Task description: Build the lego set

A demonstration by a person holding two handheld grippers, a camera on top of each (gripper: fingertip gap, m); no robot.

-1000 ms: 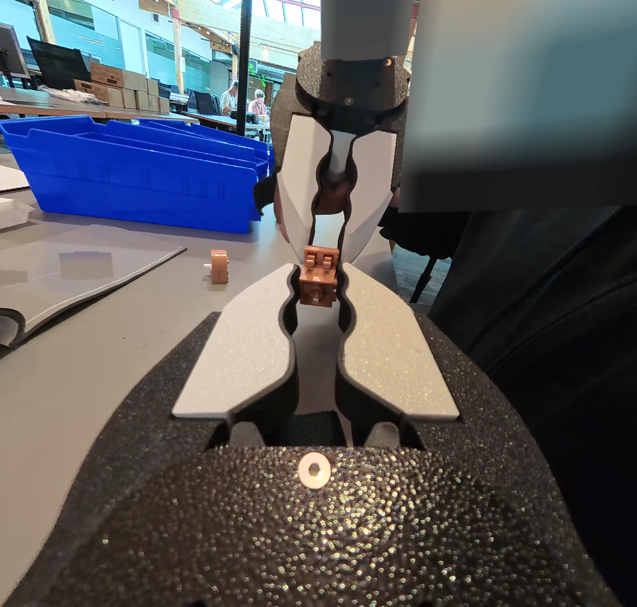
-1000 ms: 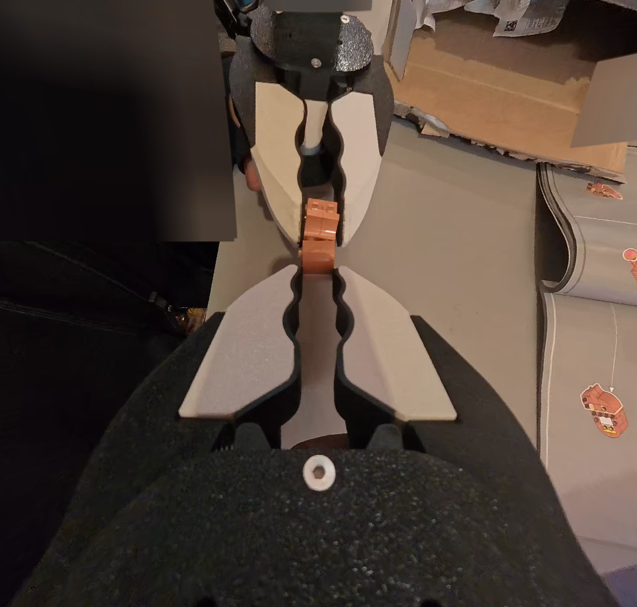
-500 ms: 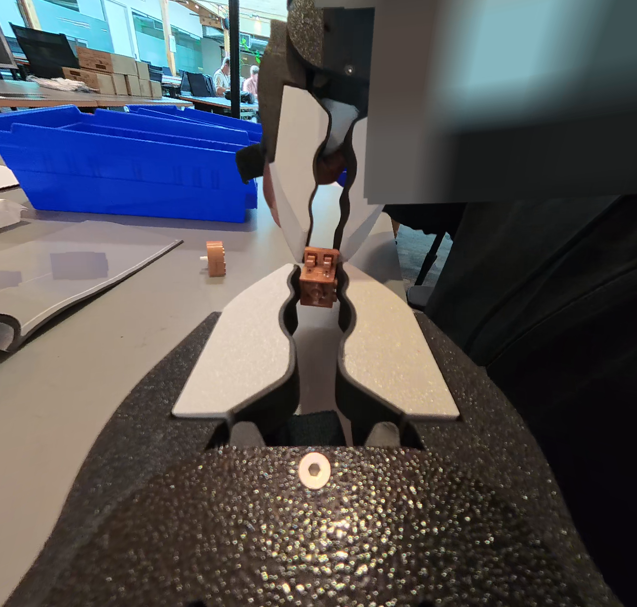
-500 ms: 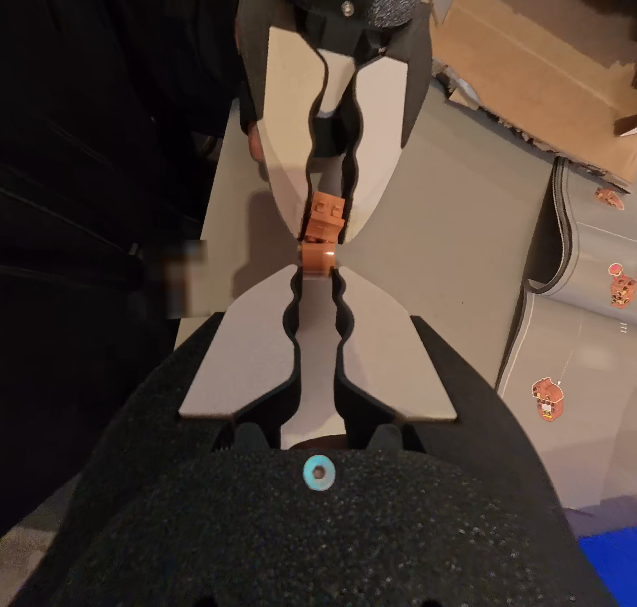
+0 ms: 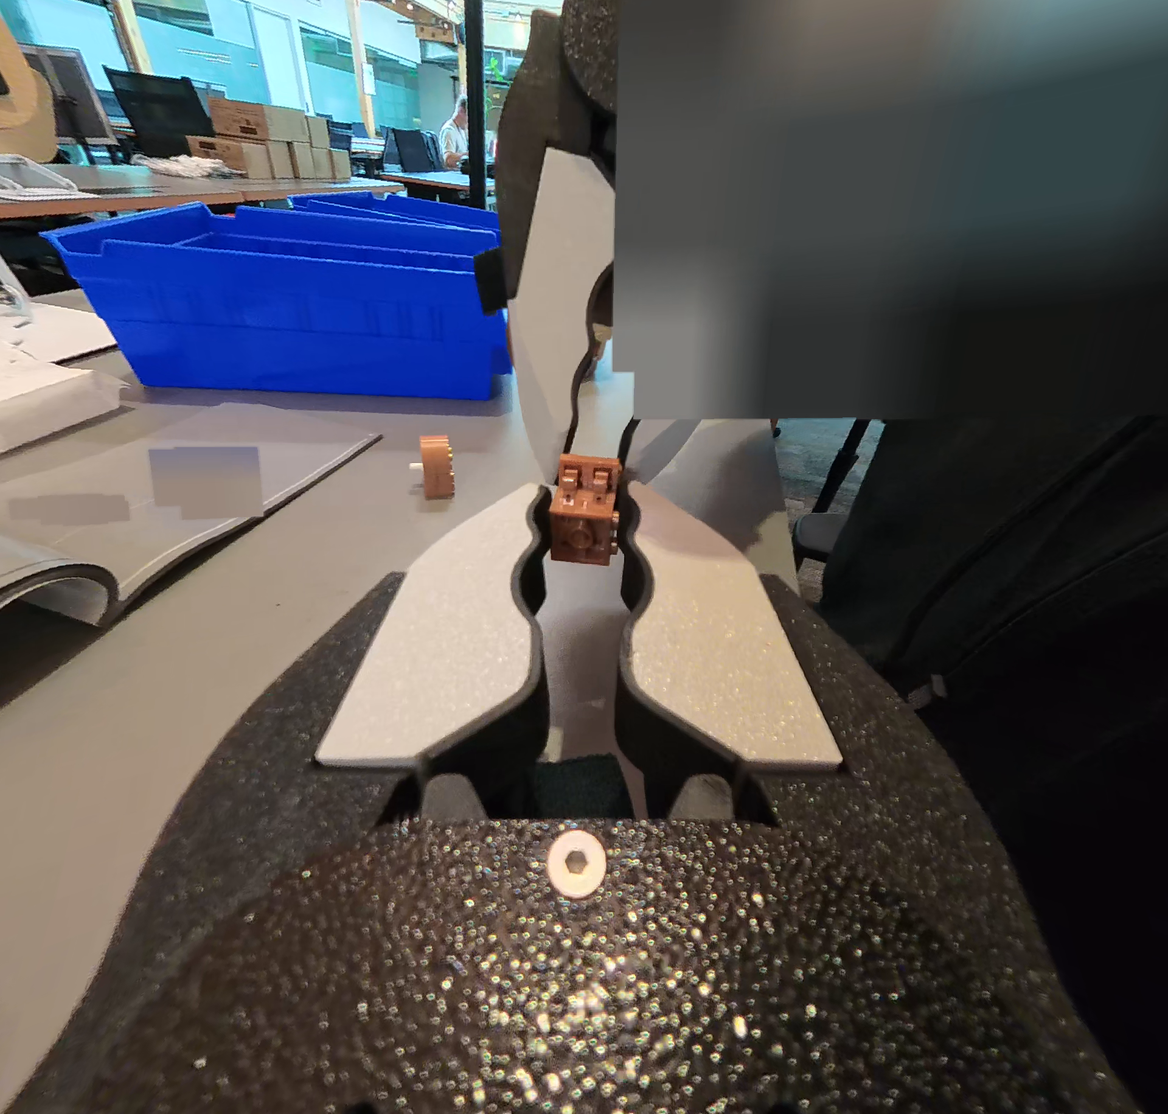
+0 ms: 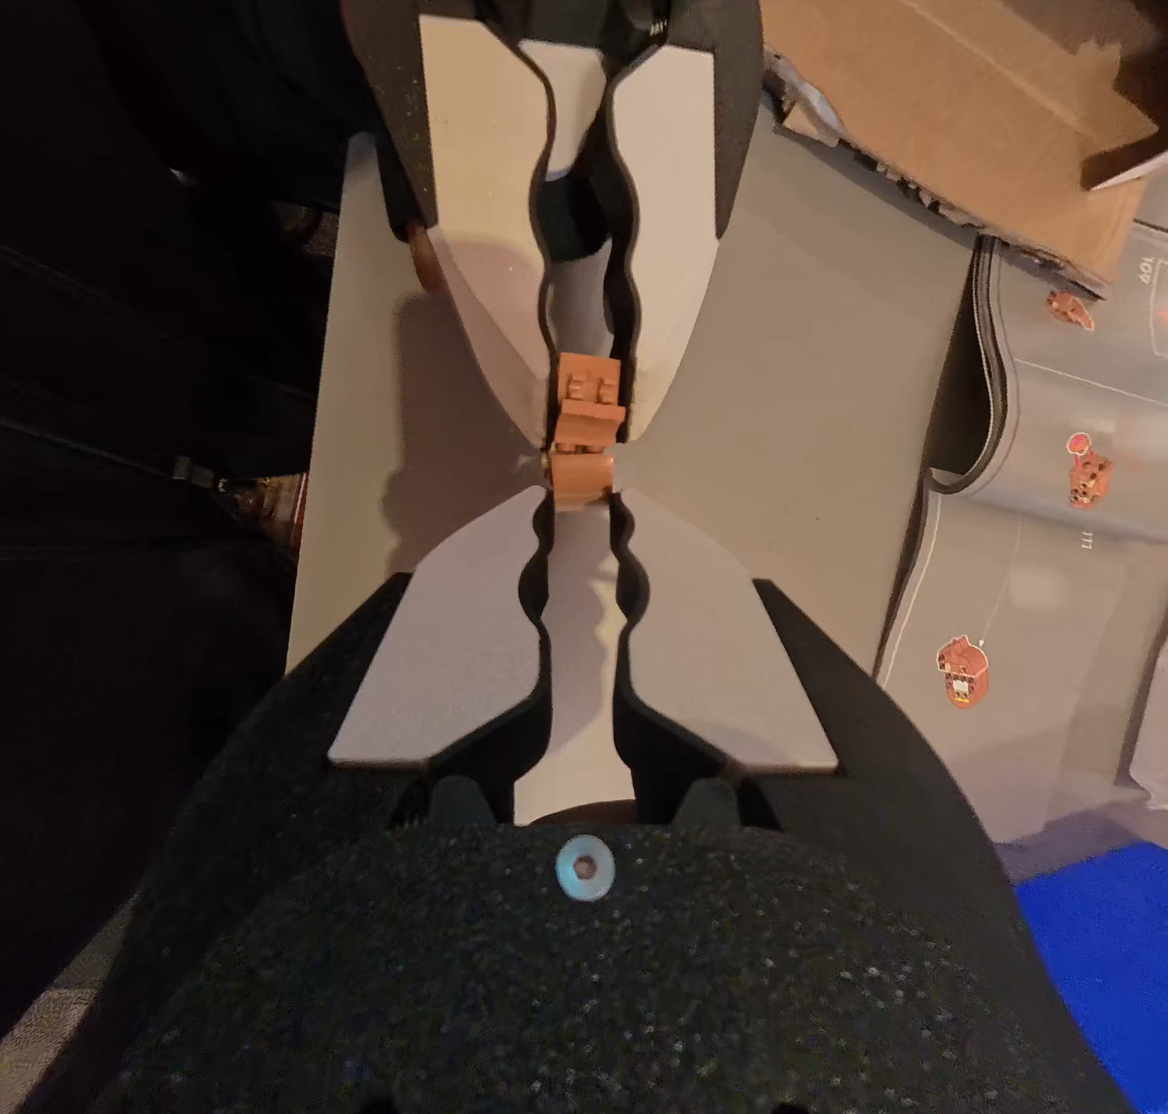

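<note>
The left gripper is clamped on a small brown studded plastic brick, pads pressed to its sides. Tip to tip with it, the right gripper is clenched on a rounded brown plastic piece. The two pieces meet above the grey table. Just left of them on the table lies a small round brown plastic wheel with a white pin, beside an open grey booklet. Beyond it stand blue plastic bins. A torn cardboard box lies past the booklet in the right wrist view.
</note>
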